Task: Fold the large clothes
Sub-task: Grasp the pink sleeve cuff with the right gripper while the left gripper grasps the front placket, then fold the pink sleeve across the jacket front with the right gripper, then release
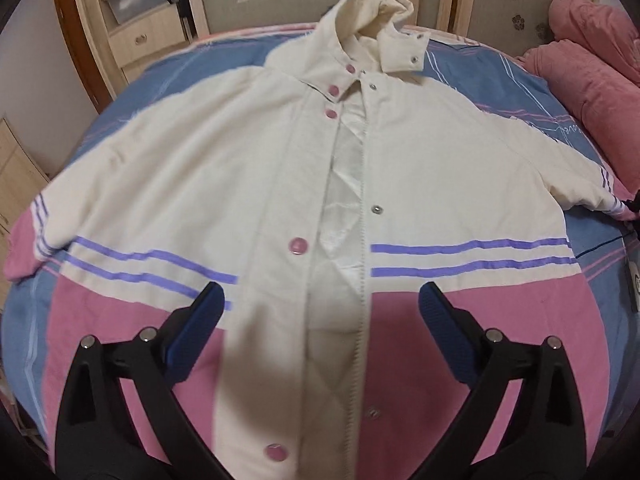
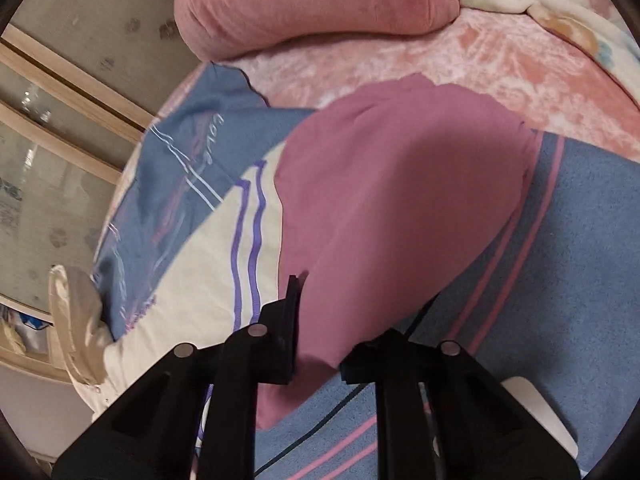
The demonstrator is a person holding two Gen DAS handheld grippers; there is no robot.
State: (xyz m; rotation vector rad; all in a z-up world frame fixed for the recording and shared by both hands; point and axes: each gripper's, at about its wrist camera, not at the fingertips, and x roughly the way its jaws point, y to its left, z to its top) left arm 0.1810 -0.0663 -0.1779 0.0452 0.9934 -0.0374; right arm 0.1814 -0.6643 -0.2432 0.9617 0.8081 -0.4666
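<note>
A cream hooded jacket point(image 1: 248, 168) with purple stripes, pink hem and pink snaps lies face up and spread out on the bed, front placket partly open. My left gripper point(image 1: 320, 300) is open and empty, hovering above the jacket's lower front. In the right wrist view, my right gripper point(image 2: 332, 320) grips the pink cuff end of the jacket's right sleeve point(image 2: 392, 200); the sleeve cloth runs between the two fingers and covers the right fingertip. The right gripper also shows at the far right edge of the left wrist view point(image 1: 634, 206).
The bed has a blue sheet with pink stripes point(image 1: 520, 92). Pink pillows point(image 1: 592, 72) lie at the right; they also show in the right wrist view point(image 2: 312, 4). A floral blanket point(image 2: 560, 12) is beyond. Wooden cabinets point(image 1: 140, 32) stand behind the bed. A white object point(image 2: 536, 412) lies near the right gripper.
</note>
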